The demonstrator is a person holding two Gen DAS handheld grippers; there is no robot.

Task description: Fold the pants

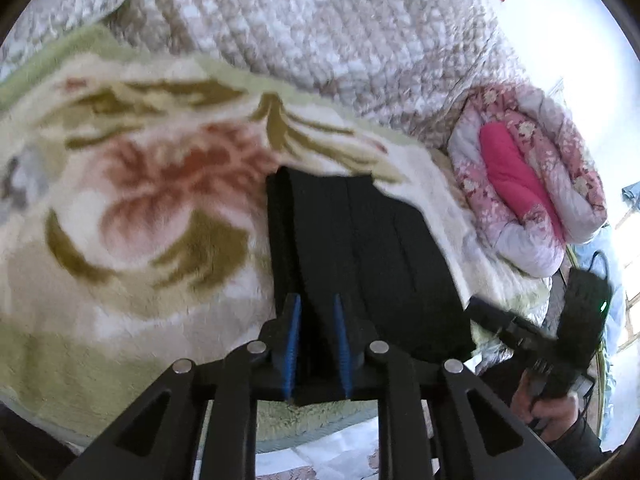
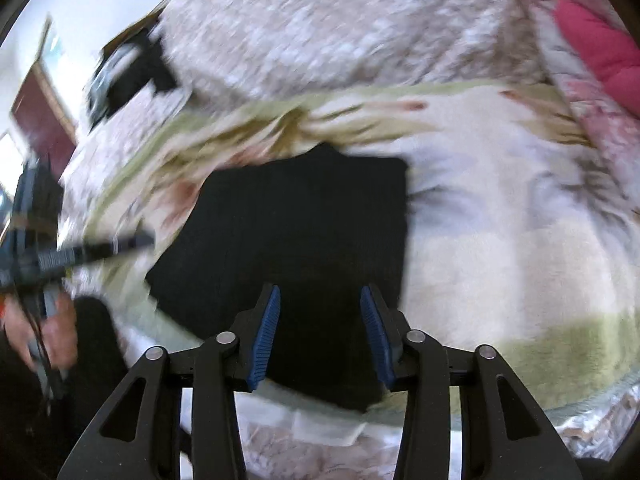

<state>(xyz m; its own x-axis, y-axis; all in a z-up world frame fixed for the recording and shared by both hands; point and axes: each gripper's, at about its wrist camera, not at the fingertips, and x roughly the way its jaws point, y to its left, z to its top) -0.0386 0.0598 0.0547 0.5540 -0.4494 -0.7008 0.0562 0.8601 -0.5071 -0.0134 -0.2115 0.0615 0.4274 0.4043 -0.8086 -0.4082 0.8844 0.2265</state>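
Observation:
The black pants (image 1: 360, 248) lie folded into a compact rectangle on a floral fleece blanket (image 1: 140, 208). My left gripper (image 1: 316, 304) has its blue pads partly closed around the near edge of the pants, with black cloth between the pads. In the right wrist view the pants (image 2: 296, 232) lie flat on the blanket (image 2: 500, 240). My right gripper (image 2: 320, 300) is open and empty above their near edge. The right gripper also shows in the left wrist view (image 1: 480, 312), and the left gripper in the right wrist view (image 2: 136, 242).
A quilted beige bedspread (image 1: 320, 20) covers the bed behind the blanket. A rolled pink floral duvet (image 1: 528, 184) lies at the right. A dark object (image 2: 128, 76) sits on the bedspread at the far left. The bed's front edge runs under both grippers.

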